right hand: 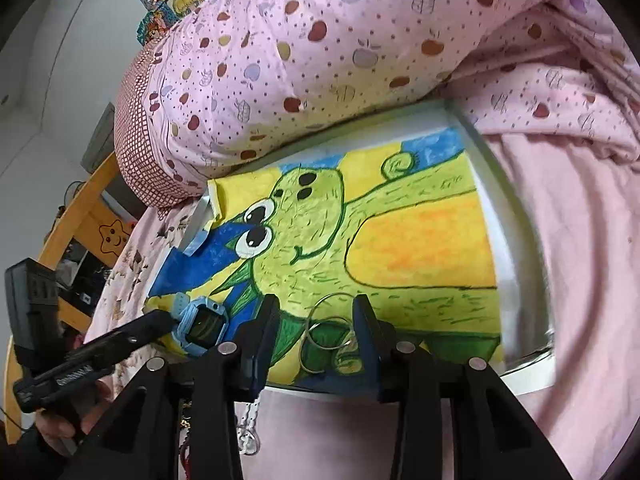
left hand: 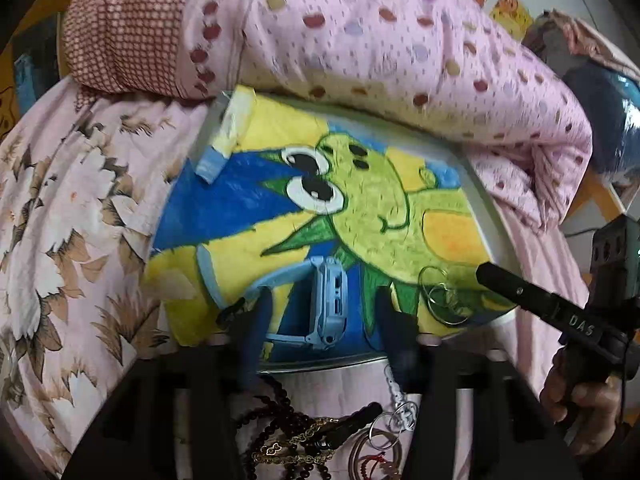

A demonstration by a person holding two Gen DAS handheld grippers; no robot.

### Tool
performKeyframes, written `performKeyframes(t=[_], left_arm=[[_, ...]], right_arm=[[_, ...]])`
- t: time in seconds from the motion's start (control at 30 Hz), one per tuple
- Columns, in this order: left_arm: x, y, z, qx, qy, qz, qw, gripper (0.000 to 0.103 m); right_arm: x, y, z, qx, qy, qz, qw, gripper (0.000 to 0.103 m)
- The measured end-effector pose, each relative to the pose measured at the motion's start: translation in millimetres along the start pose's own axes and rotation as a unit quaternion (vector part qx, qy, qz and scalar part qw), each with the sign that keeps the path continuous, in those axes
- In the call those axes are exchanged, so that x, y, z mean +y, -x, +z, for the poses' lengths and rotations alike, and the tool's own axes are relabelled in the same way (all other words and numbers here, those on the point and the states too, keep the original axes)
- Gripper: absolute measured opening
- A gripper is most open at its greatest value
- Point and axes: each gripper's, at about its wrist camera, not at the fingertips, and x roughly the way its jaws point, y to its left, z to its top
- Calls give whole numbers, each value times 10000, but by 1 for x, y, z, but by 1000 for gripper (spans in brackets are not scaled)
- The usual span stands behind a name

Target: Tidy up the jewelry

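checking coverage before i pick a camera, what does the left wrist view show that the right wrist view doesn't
Only the left wrist view shows the jewelry pile on the pink sheet below the board: dark bead strands, a gold chain and thin bangles.

Only the right wrist view shows the blue watch's dark screen, the wooden bed frame and its star sticker.

Both show the dinosaur drawing, the blue watch, the wire rings on the drawing, the pink quilt, and the open left hand-held gripper and right hand-held gripper.

The left black two-finger gripper (left hand: 320, 316) holds its blue-padded jaws spread apart. The right black two-finger gripper (right hand: 316, 336) is likewise spread wide, fingers level.
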Motion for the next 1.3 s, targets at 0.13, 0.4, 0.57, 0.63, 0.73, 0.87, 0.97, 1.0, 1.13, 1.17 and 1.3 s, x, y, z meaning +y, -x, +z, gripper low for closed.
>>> performKeyframes(t=[0.13, 0.4, 0.57, 0.63, 0.73, 0.87, 0.97, 1.0, 1.13, 1.17, 1.3], left_arm=[[-2, 18, 2, -205, 2, 141, 9997, 51], [-13, 77, -1, -1169, -113, 398, 9923, 78], [-21, 112, -17, -1770, -192, 672, 9817, 101], [-21, 122, -23, -1857, -212, 770, 9794, 101], [-21, 142, -35, -1990, -245, 983, 9748, 101], [-16, 169, -55, -2071, -204, 1136, 9715, 101], [-6, 187, -71, -1982, -66, 1184, 9730, 101], [-2, 193, -77, -1928, -8, 1170, 9742, 101], [12, 208, -100, -1604, 187, 1236, 9791, 101], [13, 211, -104, -1539, 214, 1274, 9796, 101], [20, 213, -122, -1189, 344, 1490, 9811, 101]], right_arm=[[7, 17, 2, -417, 237, -266, 9985, 68], [42, 64, -8, -1350, 954, -222, 9860, 95], [66, 97, -26, -1864, 1305, -181, 9736, 103], [73, 109, -33, -2040, 1402, -208, 9687, 103], [83, 127, -45, -2256, 1539, -265, 9616, 103], [92, 145, -62, -2349, 1614, -261, 9582, 103], [98, 151, -71, -2281, 1636, -221, 9595, 103], [99, 152, -73, -2248, 1637, -209, 9603, 103], [107, 150, -87, -1916, 1624, -132, 9679, 103], [110, 148, -91, -1782, 1643, -115, 9701, 103], [120, 136, -108, -1223, 1793, -56, 9761, 103]])
